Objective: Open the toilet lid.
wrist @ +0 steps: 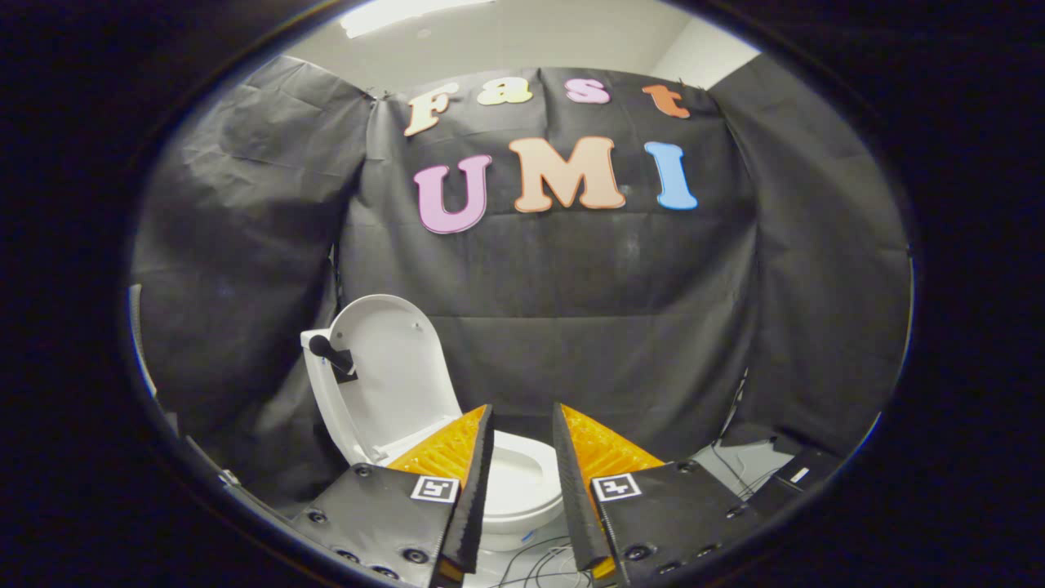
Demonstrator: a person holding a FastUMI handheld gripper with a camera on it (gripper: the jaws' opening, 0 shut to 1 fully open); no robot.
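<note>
The white plastic toilet lid [397, 371] stood raised, close to upright, leaning back toward the black cloth wall [571, 310] of the booth. Its inner face was turned toward the camera. Below it, the white toilet seat and bowl [522, 482] lay exposed, showing in the gap between the fingers and just beyond them. A black lever-like handle [329, 353] projected from the white body at the lid's left edge. The gripper [522, 425] was open, its two fingers well apart and holding nothing. Each finger [478, 482] carried an orange ribbed side and a dark inner pad, and each black finger base bore a small square black-and-white marker [434, 488]. The fingers touched neither lid nor seat; whether they were close to the bowl could not be judged. Thin dark cables [539, 567] ran over the pale floor [735, 465] below the bowl, and more cabling lay beyond the right finger at the foot of the cloth.
</note>
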